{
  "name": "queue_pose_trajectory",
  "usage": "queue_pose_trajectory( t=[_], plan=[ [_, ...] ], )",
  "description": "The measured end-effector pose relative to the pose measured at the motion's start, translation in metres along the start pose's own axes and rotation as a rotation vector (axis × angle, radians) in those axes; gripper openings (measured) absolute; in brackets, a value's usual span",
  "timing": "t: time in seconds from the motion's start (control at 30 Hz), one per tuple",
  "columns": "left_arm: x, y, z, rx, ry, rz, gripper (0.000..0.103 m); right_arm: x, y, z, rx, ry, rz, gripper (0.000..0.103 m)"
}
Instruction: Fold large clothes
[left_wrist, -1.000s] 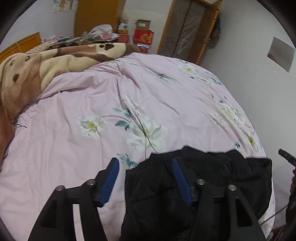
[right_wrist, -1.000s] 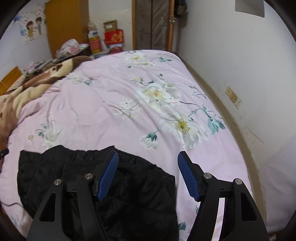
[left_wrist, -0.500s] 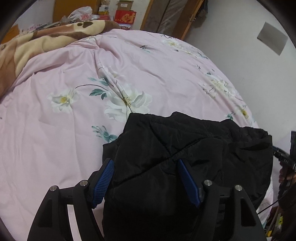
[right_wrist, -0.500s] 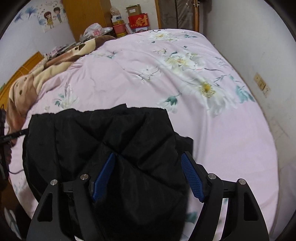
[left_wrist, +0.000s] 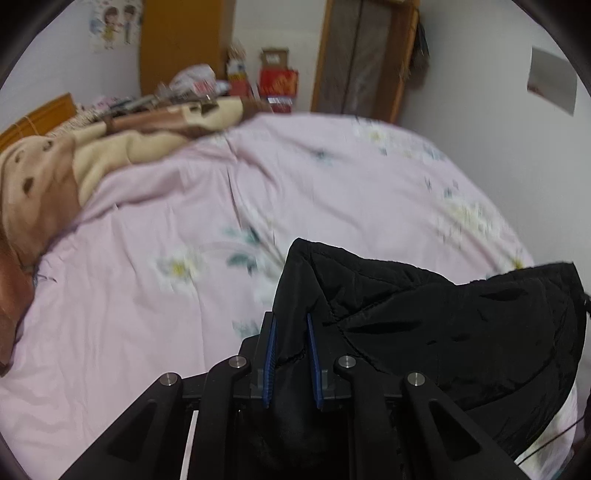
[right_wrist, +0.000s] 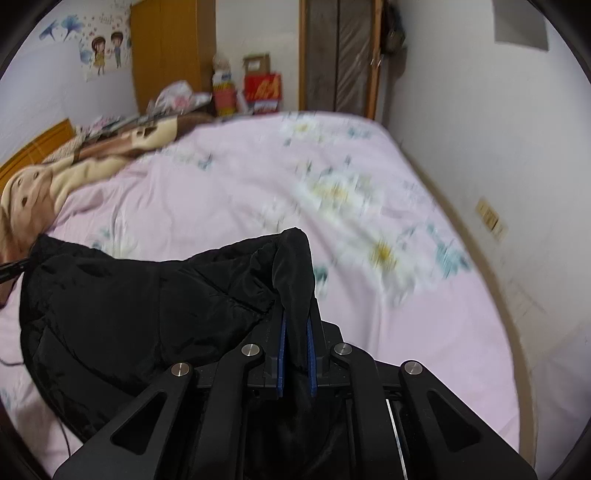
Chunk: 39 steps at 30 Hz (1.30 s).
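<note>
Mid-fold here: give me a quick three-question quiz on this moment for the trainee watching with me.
1. True or false: both grippers have black fabric between their jaws.
2. What lies under the black padded jacket? A) wooden floor B) pink floral bedspread C) bare mattress
3. Name the item bunched at the head of the bed.

Key:
1. True. The left gripper is closing on a jacket corner; the right gripper is shut on another.
2. B
3. A tan and brown blanket.

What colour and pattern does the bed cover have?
The bed cover is pale pink with white flowers and green leaves, best seen in the right wrist view.
</note>
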<state>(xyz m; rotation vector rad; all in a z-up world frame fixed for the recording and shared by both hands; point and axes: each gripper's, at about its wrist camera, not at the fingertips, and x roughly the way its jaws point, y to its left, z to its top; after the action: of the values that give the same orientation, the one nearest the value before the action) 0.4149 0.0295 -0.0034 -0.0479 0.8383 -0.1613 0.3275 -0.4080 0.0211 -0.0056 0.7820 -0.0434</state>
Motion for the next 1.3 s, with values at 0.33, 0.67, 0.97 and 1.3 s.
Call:
queue_pose_trajectory(
  t=[0.33,0.67,0.97,1.3],
  plan=[
    [0.101,-0.016,-0.020,0.073,0.227,0.144,0.016,0.092,0.016,-0.011,-0.076,0.241,-0.107,0.009],
    [0.109,-0.028,-0.026,0.146,0.236,0.204,0.019,0.131,0.029,-0.022,-0.169,0.442,-0.200,0.019],
    [-0.006,-0.034,-0.025,0.011,0.025,0.122,0.059,-0.006,0.045,-0.005,-0.034,0.087,-0.121,0.065],
    [0.036,-0.114,-0.091,0.152,0.170,0.093,0.073,0.023,0.116,-0.064,-0.135,0.202,0.029,0.065]
  ],
)
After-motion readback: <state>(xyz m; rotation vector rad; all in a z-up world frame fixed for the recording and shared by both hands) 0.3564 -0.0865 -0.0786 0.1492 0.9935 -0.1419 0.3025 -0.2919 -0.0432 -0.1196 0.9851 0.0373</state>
